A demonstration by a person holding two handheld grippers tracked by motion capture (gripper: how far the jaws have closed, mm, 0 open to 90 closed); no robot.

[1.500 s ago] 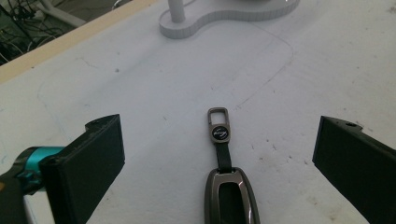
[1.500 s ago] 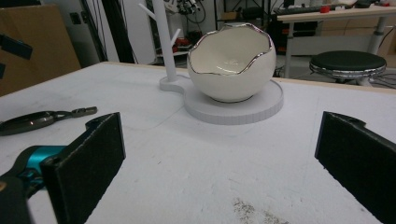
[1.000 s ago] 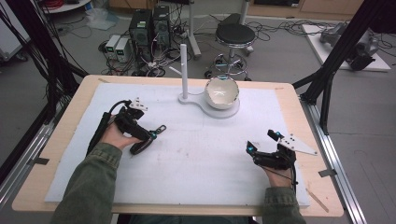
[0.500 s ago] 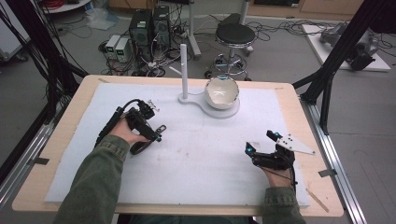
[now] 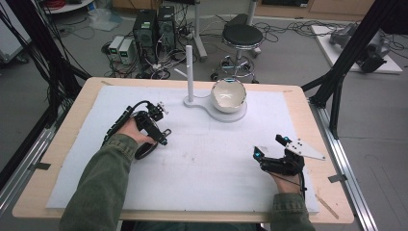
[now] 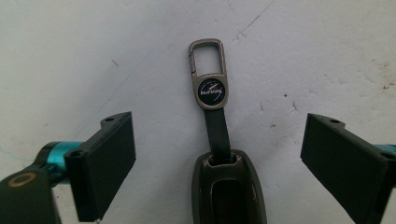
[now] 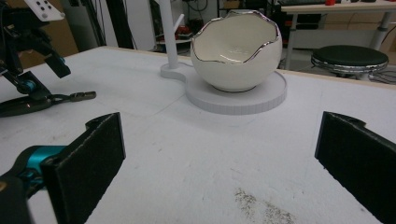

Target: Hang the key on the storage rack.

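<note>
A dark key fob [image 6: 229, 186] lies flat on the white mat, its strap ending in a metal clip [image 6: 208, 56]. My left gripper [image 6: 219, 123] hovers over it, pointing down, with the fob and strap between the jaws and clear of both pads. Those jaws have just been closing a little but still stand wide. In the high view the left gripper [image 5: 160, 127] is left of centre. The right gripper view shows the fob [image 7: 28, 103] far left. My right gripper [image 5: 268, 147] rests at the right, open and empty.
A white egg-shaped bowl [image 5: 229, 95] with a silver rim sits on a round white base [image 5: 240, 115] at the back centre, with a white post [image 5: 189, 72] beside it. The white mat [image 5: 211, 168] covers most of the wooden table.
My left hand has moved right across the mat and slightly lower. The right hand has stayed where it was.
</note>
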